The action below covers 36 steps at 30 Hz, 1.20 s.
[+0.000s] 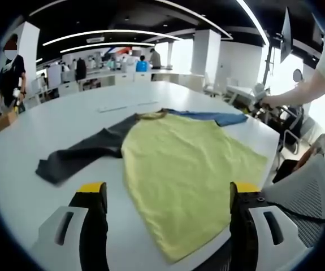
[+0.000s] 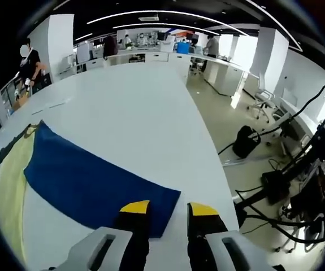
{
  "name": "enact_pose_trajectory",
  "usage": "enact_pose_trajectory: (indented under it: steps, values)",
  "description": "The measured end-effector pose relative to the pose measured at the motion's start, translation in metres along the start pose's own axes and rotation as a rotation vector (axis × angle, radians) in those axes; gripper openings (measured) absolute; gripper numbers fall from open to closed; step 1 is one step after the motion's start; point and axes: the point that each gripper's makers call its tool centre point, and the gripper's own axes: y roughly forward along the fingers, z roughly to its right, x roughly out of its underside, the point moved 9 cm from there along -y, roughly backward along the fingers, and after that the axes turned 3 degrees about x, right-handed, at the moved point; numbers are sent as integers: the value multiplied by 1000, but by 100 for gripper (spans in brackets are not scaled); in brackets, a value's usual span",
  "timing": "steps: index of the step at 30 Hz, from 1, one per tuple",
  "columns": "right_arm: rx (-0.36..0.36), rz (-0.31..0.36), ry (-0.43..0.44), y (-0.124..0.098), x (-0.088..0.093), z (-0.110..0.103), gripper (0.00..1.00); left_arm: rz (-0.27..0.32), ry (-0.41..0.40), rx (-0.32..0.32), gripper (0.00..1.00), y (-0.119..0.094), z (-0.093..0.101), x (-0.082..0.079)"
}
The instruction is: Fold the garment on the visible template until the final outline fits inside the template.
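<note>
1. I see a long white desk (image 1: 66, 121) running back into an open office.
2. A person in black (image 1: 9, 76) stands at its far left end.
3. A grey mesh office chair (image 1: 306, 195) sits by the near right edge.
4. In the right gripper view, a black bag (image 2: 245, 141) rests on the floor near white chairs (image 2: 262, 101).

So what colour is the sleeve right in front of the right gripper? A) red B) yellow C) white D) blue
D: in the right gripper view the blue sleeve lies flat on the white table, its cuff end just ahead of the right gripper, while the garment's yellow body lies off to the side.
</note>
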Motion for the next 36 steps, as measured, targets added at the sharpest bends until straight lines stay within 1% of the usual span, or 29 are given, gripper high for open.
enact_pose_trajectory:
  steps: [6,11,13,15,18,22,23,24,26,27,30,31,32,33,35,36]
  values:
    - [-22,-12,42,3,6,5,20,-3,1,2,85,0,0,0]
    - [-43,-17,56,7,10,7,17,-1,6,4,85,0,0,-2]
    - [-50,-21,85,7,12,7,16,-1,7,5,85,0,0,-2]
    - [-55,-25,93,8,12,8,15,-2,7,5,85,-1,1,-2]
    - [-63,-30,105,17,12,14,14,-8,7,3,85,-2,0,-1]
    - [-69,-34,104,9,15,4,11,-12,9,-4,85,-4,-1,-1]
    - [-72,-24,96,12,14,6,10,-12,9,-5,85,-4,-1,-2]
    - [-72,-28,94,20,12,13,9,-12,9,-6,85,-4,-1,-2]
    - [-74,-30,86,23,13,16,8,-11,12,-6,85,-4,-1,-2]
    - [-71,-30,81,28,11,21,7,-11,12,-6,85,-4,-1,-2]
    - [-65,-27,82,32,11,25,6,-14,10,-4,85,-4,1,-1]
    - [-68,-30,89,37,9,31,4,-15,11,-4,85,-4,1,-1]
    - [-78,-29,98,38,8,32,1,-15,10,-3,85,-3,2,0]
    - [-86,-30,108,43,6,36,0,-14,9,-5,86,-3,2,0]
    - [-81,-30,118,53,3,47,0,-13,10,-13,87,-4,1,-1]
    - [-80,-31,117,56,1,51,0,-11,12,-14,87,-4,1,-1]
